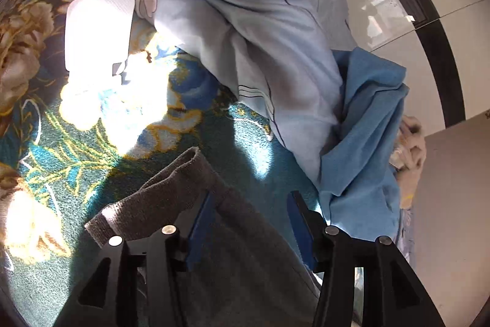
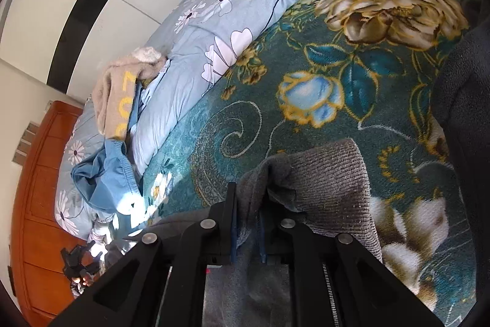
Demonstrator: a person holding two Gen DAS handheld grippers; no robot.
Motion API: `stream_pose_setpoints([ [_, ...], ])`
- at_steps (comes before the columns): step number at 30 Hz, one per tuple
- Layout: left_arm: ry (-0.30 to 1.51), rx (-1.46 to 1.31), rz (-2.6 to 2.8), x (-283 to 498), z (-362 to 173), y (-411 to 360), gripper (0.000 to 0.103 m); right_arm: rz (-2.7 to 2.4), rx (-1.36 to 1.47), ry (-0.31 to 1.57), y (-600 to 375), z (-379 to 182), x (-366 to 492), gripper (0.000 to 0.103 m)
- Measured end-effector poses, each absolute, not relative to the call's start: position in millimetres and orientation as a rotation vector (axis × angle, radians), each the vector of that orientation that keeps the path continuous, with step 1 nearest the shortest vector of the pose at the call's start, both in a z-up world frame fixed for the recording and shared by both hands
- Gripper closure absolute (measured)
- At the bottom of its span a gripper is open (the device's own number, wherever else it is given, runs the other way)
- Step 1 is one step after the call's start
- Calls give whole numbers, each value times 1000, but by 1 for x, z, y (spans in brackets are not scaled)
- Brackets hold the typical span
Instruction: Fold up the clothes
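A grey knit garment [image 1: 171,192] lies on the teal floral blanket [image 1: 92,143]. In the left wrist view my left gripper [image 1: 249,204] is open, its blue-padded jaws apart, and the grey cloth runs between them without being pinched. In the right wrist view my right gripper [image 2: 247,204] is shut on a fold of the grey garment [image 2: 330,173], whose ribbed edge bunches up above the fingers. A blue garment [image 1: 367,118] lies crumpled at the right; it also shows in the right wrist view [image 2: 104,176].
A light blue flowered quilt [image 1: 245,20] is heaped along the bed's far side [image 2: 229,20]. A white pouch [image 1: 98,29] lies in bright sun. A beige garment [image 2: 119,94] sits on the quilt. A wooden headboard [image 2: 39,204] and white wardrobe doors [image 1: 398,5] border the bed.
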State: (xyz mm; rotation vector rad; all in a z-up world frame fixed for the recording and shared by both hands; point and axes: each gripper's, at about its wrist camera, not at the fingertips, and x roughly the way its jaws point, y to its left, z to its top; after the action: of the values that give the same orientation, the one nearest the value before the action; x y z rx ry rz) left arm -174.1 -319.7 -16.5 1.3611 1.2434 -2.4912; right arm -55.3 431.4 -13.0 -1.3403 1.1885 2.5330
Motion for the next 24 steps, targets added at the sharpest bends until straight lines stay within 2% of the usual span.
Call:
stream_pose_setpoints([
  [2, 1207, 1293, -2512, -153, -6, -327, 40, 2585, -1320, 1154, 427, -4, -50, 71],
  [4, 1143, 1224, -2471, -133, -4, -340, 32, 2656, -1293, 1082, 418, 8, -40, 46],
  [7, 1187, 1232, -2386, -113, -36, -359, 31, 2745, -1254, 1015, 403, 24, -15, 41],
  [10, 1353, 1288, -2334, -105, -75, -360, 31, 2766, -1241, 1031, 393, 24, 17, 38],
  [13, 1481, 1252, -2356, -103, -88, -356, 31, 2706, -1253, 1082, 393, 11, 47, 38],
  [21, 1453, 1248, -2359, -123, -92, -338, 32, 2479, -1298, 1339, 396, -49, 77, 38],
  [23, 1452, 1242, -2355, -122, -90, -338, 37, 2439, -1277, 1451, 393, -63, 80, 38],
  [24, 1440, 1249, -2350, -122, -90, -339, 46, 2428, -1256, 1504, 393, -68, 81, 38],
])
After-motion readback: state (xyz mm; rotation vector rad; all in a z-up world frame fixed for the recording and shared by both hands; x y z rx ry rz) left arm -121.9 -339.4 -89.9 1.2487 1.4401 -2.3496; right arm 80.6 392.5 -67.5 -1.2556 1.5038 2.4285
